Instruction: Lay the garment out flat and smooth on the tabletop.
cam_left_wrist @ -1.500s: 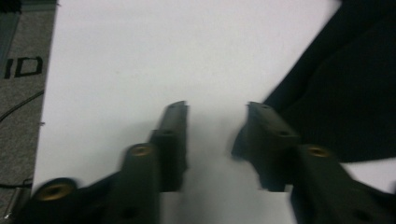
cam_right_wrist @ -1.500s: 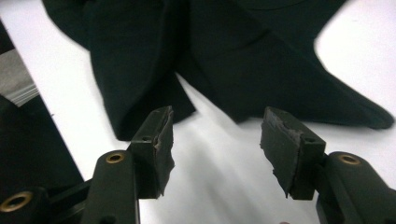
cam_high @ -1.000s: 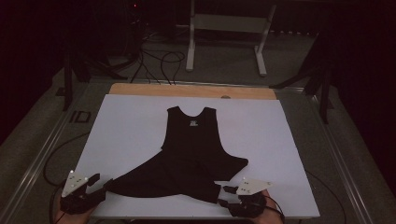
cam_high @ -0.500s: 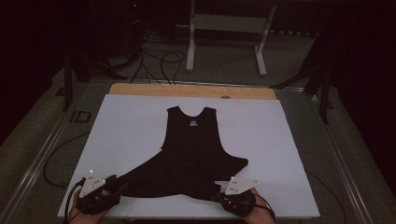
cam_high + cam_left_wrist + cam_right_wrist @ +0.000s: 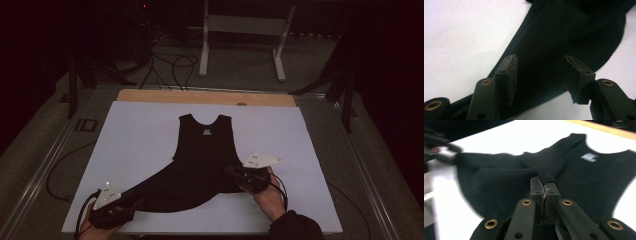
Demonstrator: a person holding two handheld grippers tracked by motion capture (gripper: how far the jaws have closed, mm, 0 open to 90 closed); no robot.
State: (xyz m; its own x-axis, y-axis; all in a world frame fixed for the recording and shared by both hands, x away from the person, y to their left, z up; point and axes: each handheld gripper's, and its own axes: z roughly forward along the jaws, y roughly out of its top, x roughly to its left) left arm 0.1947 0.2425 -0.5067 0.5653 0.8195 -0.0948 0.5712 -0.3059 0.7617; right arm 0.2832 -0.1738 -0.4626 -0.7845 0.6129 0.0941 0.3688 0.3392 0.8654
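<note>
Top [image 5: 205,150], soft and limp, we judge best taken by its hem: right tongs [image 5: 545,191] pinch it, left tongs [image 5: 539,75] spread over it.

Black tank top [image 5: 200,165]: in the left gripper view cut off by the top and right edges, neckline and straps out of frame. In the right gripper view its left hem is smeared by motion blur; its white chest mark [image 5: 589,157] is too blurred to read. The fold clamped in the right claw [image 5: 545,191] hides between the pads. Left claw [image 5: 131,206]: in the high view dark against dark cloth, tips indistinct.
</note>
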